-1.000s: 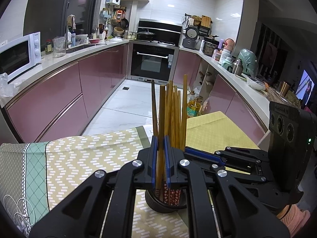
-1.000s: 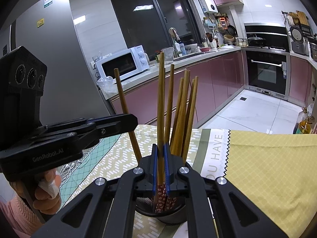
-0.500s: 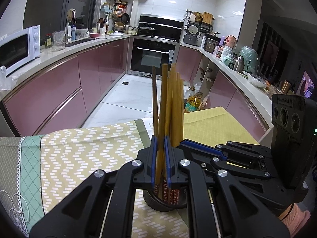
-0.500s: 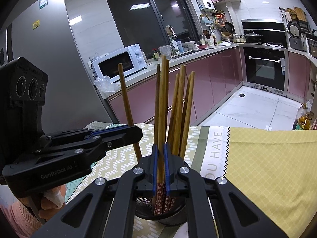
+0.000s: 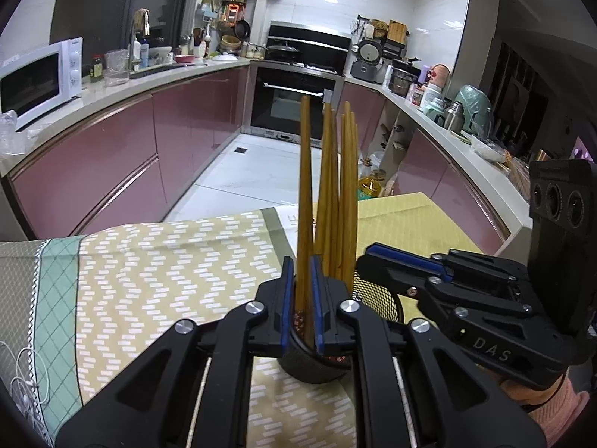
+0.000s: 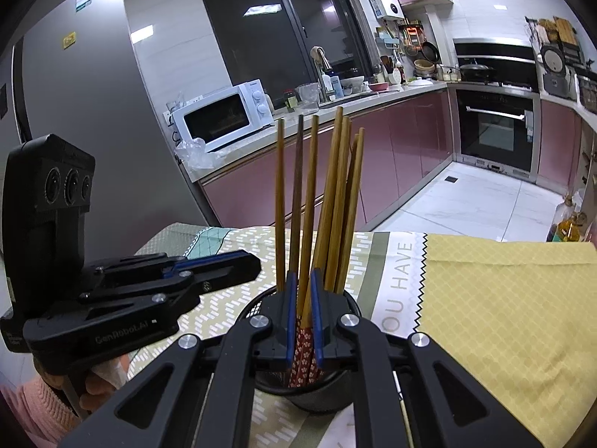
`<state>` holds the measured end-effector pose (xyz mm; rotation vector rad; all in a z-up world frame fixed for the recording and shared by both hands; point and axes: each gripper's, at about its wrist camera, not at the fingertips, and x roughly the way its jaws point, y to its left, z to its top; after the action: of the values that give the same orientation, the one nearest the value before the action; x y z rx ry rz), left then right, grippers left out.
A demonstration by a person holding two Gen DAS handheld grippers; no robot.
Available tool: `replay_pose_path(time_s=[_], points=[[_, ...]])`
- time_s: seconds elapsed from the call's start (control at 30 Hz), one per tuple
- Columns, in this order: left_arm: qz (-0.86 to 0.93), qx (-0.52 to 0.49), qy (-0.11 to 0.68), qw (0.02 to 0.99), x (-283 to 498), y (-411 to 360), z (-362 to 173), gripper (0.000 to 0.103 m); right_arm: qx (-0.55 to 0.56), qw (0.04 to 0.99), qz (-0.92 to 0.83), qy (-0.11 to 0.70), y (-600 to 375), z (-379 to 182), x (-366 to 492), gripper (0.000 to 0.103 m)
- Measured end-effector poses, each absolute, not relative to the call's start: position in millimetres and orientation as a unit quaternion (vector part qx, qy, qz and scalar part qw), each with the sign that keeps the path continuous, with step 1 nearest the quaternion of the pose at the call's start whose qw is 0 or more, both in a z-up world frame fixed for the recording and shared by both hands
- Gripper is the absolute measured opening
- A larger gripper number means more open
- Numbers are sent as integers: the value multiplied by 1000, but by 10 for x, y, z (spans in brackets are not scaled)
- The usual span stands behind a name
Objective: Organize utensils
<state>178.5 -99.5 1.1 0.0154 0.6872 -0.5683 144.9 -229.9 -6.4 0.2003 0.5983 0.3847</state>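
A black mesh utensil cup stands on the tablecloth and holds several wooden chopsticks upright. My left gripper is over the cup, its blue pads slightly apart around one chopstick. My right gripper is over the same cup from the other side, pads slightly apart around two chopsticks with red patterned ends. Each gripper also shows in the other's view, the right and the left.
The table carries a zigzag-patterned cloth and a yellow cloth. Pink kitchen cabinets, a microwave and an oven stand beyond. White cable lies at the left table edge.
Both grippers have loosened from a tight pinch to slightly apart. The chopsticks have sunk lower in the cup, and both grippers have come lower over it.
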Motion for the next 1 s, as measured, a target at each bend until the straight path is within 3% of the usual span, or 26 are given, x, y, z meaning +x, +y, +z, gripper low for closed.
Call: replay_pose_path(time_s=[0.23, 0.33, 0.47, 0.63, 1.0], points=[[-233, 6, 299, 925, 1522, -755, 46, 51, 77, 944, 171, 271, -2303, 33, 1252, 34], [-206, 4, 281, 937, 1365, -602, 54, 69, 68, 950, 158, 261, -2305, 33, 1141, 63], [-167, 19, 250, 954, 1148, -478, 60, 94, 49, 956, 143, 250, -2263, -2, 996, 81], [-141, 30, 220, 965, 899, -349, 52, 98, 28, 964, 126, 231, -2187, -44, 830, 96], [-100, 8, 160, 982, 479, -113, 104, 98, 7, 980, 92, 176, -2055, -92, 410, 96]])
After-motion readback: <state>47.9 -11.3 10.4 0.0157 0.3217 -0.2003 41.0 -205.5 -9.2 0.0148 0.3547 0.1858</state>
